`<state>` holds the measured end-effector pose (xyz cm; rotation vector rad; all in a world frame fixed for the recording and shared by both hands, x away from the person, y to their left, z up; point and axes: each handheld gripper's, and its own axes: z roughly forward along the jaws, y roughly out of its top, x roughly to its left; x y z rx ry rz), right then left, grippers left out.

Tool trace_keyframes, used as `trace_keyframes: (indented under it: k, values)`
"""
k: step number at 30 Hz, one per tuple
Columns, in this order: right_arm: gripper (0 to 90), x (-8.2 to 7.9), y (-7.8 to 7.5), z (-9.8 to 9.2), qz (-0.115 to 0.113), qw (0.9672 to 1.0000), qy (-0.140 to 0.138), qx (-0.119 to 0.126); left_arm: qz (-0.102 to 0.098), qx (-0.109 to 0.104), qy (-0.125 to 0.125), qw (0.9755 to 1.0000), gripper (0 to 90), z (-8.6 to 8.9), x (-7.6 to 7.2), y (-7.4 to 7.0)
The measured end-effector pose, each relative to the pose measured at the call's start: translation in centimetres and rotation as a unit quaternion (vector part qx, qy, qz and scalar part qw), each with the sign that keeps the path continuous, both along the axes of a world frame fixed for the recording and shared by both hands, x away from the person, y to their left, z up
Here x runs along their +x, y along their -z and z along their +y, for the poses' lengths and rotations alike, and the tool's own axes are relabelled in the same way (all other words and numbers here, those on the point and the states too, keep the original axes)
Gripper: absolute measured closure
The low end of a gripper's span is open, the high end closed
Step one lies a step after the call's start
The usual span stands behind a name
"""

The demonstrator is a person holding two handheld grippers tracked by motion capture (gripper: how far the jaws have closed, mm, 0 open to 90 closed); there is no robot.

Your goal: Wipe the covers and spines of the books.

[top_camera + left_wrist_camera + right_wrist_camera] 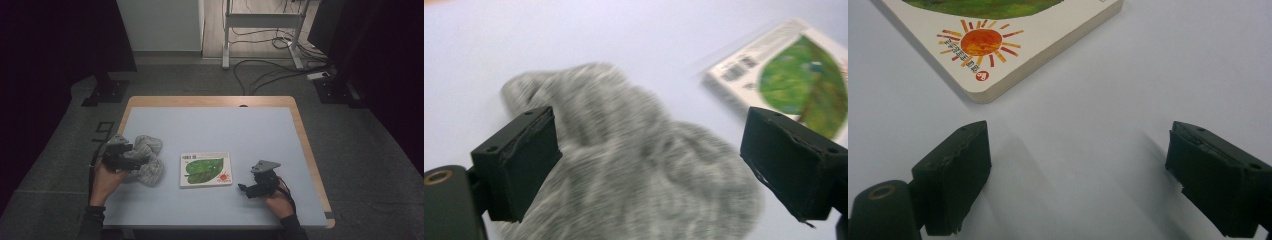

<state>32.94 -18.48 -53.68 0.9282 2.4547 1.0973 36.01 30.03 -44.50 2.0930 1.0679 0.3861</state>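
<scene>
A book [206, 169] with a green leaf and an orange sun on its white cover lies flat near the middle of a pale blue table [210, 127] with a wooden rim. Beyond the table, cables [260, 70] trail across grey floor beneath a white frame [262, 22].

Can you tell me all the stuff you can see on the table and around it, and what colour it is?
Cloth: one, grey knit, crumpled at the table's left.
Book: one, white with green leaf and orange sun, lying flat mid-table.
Table: one, pale blue top, wooden edge.
Cables: several, dark, on the floor behind.
Metal frame: one, white, on the floor behind.
Left tongs: one, black, open, over the cloth.
Right tongs: one, black, open, beside the book.
Hands: two, holding the tongs.
</scene>
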Motion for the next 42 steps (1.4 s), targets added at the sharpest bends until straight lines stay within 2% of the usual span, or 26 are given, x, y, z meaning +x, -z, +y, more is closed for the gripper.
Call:
trace_keyframes:
  k: [4, 6, 9, 13, 15, 23, 32, 39, 42]
  values:
    - [10.4, 0.0, 0.0, 0.0, 0.0, 1.0, -0.001, 0.0, -0.023, 0.012, 0.037, 0.999, 5.5, -2.1, -0.8, -0.8]
    - [10.4, 0.0, 0.0, 0.0, 0.0, 1.0, -0.001, 0.0, -0.028, 0.018, 0.055, 0.998, 3.5, -3.3, -1.0, -0.8]
    - [10.4, 0.0, 0.0, 0.0, 0.0, 1.0, -0.001, 0.0, -0.019, 0.015, 0.084, 0.9962, 0.0, -5.0, -1.0, -0.3]
    - [10.5, 0.0, 0.0, 0.0, 0.0, 1.0, -0.001, 0.0, -0.014, 0.009, 0.103, 0.9946, 0.0, -6.6, -1.0, 0.6]
    - [10.5, 0.0, 0.0, 0.0, 0.0, 1.0, -0.001, 0.0, -0.011, 0.009, 0.107, 0.9942, 0.0, -7.0, -0.9, 1.1]
    - [10.5, 0.0, 0.0, 0.0, 0.0, 1.0, -0.001, 0.0, 0.009, 0.034, 0.123, 0.9917, 0.0, -8.7, -0.3, 3.7]
    - [10.5, 0.0, 0.0, 0.0, 0.0, 1.0, -0.001, 0.0, 0.028, 0.08, 0.134, 0.9873, 0.0, -9.5, 0.1, 6.0]
    - [10.5, 0.0, 0.0, 0.0, 0.0, 1.0, 0.0, 0.0, 0.044, 0.076, 0.146, 0.9854, 0.0, -9.4, 0.2, 6.8]
    - [10.5, 0.0, 0.0, 0.0, 0.001, 1.0, -0.001, 0.0, 0.04, 0.079, 0.145, 0.9854, 0.0, -9.4, 0.1, 6.8]
